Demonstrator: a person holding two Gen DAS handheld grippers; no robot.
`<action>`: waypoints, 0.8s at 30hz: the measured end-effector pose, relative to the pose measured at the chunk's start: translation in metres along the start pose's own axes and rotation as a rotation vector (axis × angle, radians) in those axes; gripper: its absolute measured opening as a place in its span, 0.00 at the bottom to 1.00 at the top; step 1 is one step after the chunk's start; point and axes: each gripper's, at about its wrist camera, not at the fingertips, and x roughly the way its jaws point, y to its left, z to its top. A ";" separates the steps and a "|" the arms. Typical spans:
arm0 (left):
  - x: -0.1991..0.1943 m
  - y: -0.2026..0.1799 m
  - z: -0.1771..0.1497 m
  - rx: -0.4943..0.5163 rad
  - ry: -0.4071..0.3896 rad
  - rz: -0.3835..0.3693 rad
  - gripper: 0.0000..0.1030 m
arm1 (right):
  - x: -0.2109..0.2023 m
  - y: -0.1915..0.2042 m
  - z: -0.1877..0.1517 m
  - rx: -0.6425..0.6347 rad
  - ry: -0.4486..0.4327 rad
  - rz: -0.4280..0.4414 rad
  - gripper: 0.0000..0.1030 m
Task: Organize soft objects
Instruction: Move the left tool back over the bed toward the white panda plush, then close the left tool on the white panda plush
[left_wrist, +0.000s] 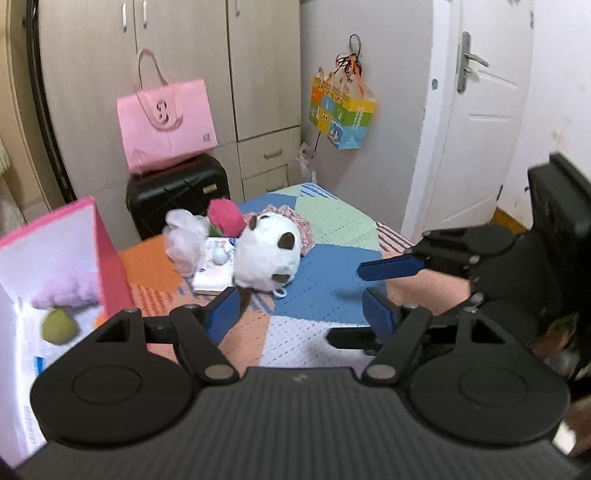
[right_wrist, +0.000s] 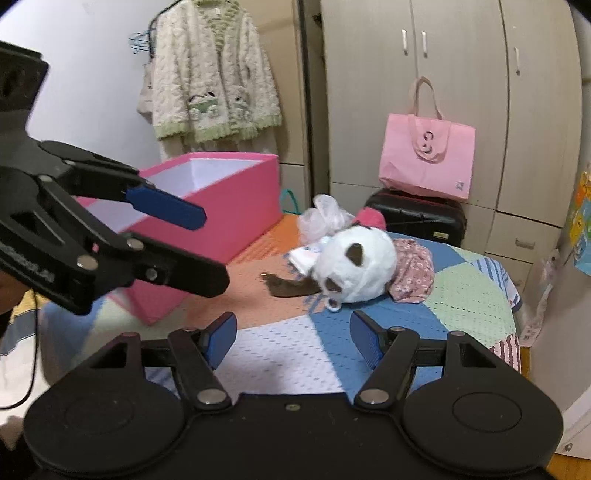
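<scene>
White plush toy (right_wrist: 360, 264) lying on the patchwork bed (right_wrist: 476, 291), beside a floral cloth (right_wrist: 413, 275) and near the pink box (right_wrist: 221, 221). Left gripper (left_wrist: 301, 315) and right gripper (right_wrist: 293, 338) both parted, empty, short of the toy.

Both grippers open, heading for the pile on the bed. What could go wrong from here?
1. The white plush toy with brown patches lies against a thin white booklet and a crinkled clear plastic bag; a wide grab may drag those along.
2. Left gripper and right gripper converge on the same toy and might collide.
3. The open pink cardboard box already holds soft items, so the bulky toy may sit proud.
</scene>
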 end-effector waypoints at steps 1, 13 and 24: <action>0.006 0.002 0.001 -0.019 0.004 -0.017 0.71 | 0.005 -0.002 -0.001 0.002 -0.003 -0.013 0.71; 0.061 -0.006 0.017 -0.033 -0.047 0.043 0.71 | 0.056 -0.026 0.001 0.153 0.023 0.008 0.71; 0.108 0.028 0.027 -0.189 0.041 0.080 0.71 | 0.081 -0.027 0.013 0.137 -0.006 -0.094 0.71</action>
